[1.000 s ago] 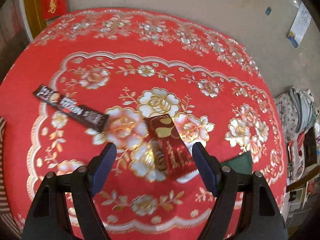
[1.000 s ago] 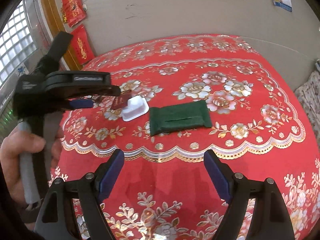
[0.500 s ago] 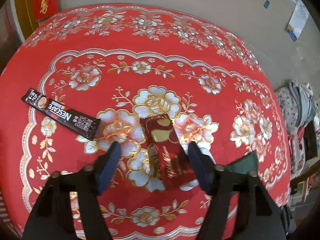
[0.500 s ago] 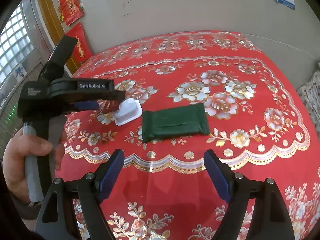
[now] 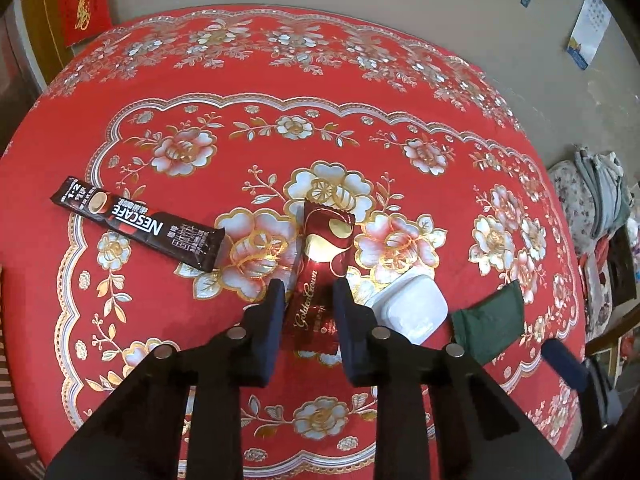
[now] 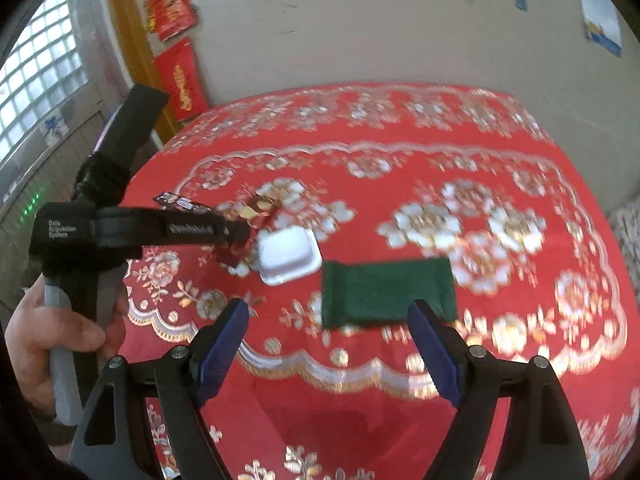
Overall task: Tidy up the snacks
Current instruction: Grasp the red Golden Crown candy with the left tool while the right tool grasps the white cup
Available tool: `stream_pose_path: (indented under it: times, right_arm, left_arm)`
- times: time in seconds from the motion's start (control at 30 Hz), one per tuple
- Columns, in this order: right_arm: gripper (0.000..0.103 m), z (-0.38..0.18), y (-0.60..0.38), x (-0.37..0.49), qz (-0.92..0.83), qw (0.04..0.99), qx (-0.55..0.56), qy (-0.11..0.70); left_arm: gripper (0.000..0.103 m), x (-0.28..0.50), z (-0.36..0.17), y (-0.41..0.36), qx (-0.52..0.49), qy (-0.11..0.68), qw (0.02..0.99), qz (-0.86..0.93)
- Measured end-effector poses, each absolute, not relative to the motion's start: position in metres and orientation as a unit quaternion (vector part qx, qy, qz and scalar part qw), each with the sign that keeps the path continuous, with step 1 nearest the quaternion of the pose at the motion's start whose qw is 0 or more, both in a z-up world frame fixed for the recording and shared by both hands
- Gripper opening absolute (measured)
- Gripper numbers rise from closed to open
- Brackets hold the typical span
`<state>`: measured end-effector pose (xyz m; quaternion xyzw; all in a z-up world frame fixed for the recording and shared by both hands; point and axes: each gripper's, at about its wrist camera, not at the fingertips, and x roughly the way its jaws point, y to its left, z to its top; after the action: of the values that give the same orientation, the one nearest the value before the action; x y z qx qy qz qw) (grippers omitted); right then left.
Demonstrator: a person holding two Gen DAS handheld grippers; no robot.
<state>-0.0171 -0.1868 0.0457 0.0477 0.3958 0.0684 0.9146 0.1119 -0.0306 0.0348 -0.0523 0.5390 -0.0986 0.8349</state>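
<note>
My left gripper [image 5: 308, 292] is shut on a dark red Golden Crown snack packet [image 5: 320, 264], gripping its near half on the red flowered tablecloth. A brown Nescafe stick [image 5: 136, 228] lies to its left. A small white tub [image 5: 412, 308] sits just right of the packet, and a dark green packet [image 5: 490, 324] lies further right. In the right wrist view, my right gripper [image 6: 328, 324] is open and empty, hovering just in front of the green packet [image 6: 388, 292]. The white tub [image 6: 288, 254] and my left gripper [image 6: 240, 236] with the red packet are to its left.
The round table carries a red cloth with gold flowers [image 5: 320, 80]. A plain wall stands behind it with red hangings [image 6: 176, 76]. Clothes and clutter [image 5: 596, 200] lie beyond the table's right edge. The person's hand [image 6: 52, 332] holds the left gripper's handle.
My left gripper's fingers have closed from wide open onto the red packet. My right gripper has moved forward toward the green packet, staying open.
</note>
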Motion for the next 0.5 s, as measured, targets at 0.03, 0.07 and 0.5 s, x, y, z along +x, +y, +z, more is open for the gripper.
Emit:
stream_pose_path:
  times: [0.03, 0.07, 0.5]
  right_arm:
    - [0.083, 0.048, -0.185, -0.012, 0.071, 0.916, 0.039, 0.393]
    - [0.083, 0.048, -0.183, -0.008, 0.074, 0.916, 0.032, 0.394]
    - [0.083, 0.039, -0.170, 0.003, 0.087, 0.908, 0.008, 0.411]
  left_arm:
    - [0.032, 0.111, 0.035, -0.032, -0.048, 0.539, 0.835, -0.100]
    - [0.035, 0.110, 0.035, -0.036, -0.044, 0.537, 0.836, -0.103]
    - [0.024, 0.122, 0.034, -0.037, -0.004, 0.525, 0.846, -0.092]
